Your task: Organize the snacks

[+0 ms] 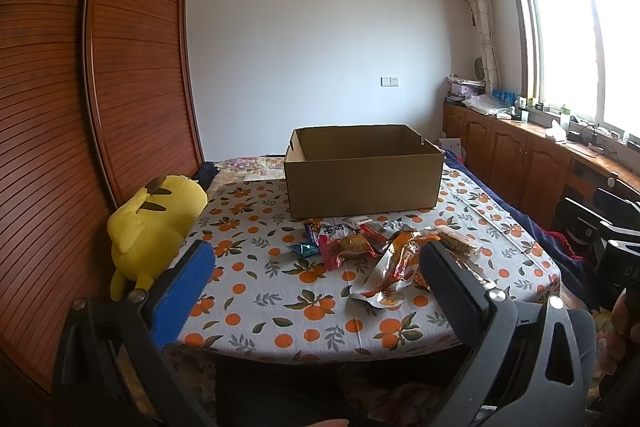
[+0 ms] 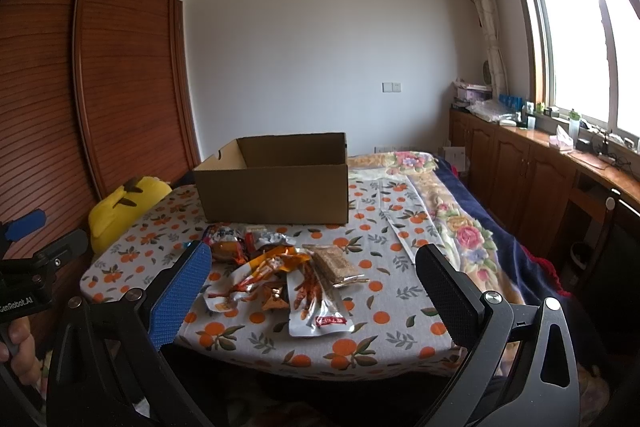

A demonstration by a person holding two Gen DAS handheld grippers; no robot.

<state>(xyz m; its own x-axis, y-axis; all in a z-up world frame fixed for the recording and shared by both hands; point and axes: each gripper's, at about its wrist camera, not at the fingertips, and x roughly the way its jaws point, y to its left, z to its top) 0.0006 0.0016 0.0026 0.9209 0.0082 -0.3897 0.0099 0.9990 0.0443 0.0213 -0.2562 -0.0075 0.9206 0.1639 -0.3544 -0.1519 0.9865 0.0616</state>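
A pile of snack packets (image 1: 376, 251) lies on the orange-print tablecloth (image 1: 280, 307), in front of an open, empty cardboard box (image 1: 362, 183). The pile (image 2: 280, 271) and the box (image 2: 276, 195) also show in the right wrist view. A brown cereal bar (image 2: 334, 263) and a silver-and-red packet (image 2: 316, 307) lie at the pile's near right. My left gripper (image 1: 316, 259) is open and empty, held above the table's near edge. My right gripper (image 2: 312, 263) is open and empty, likewise short of the pile.
A yellow plush toy (image 1: 152, 227) lies at the table's left edge beside a tall wooden wardrobe (image 1: 120, 67). A floral quilt (image 2: 452, 211) covers the bed to the right. Wooden cabinets (image 2: 520, 171) with clutter run under the window.
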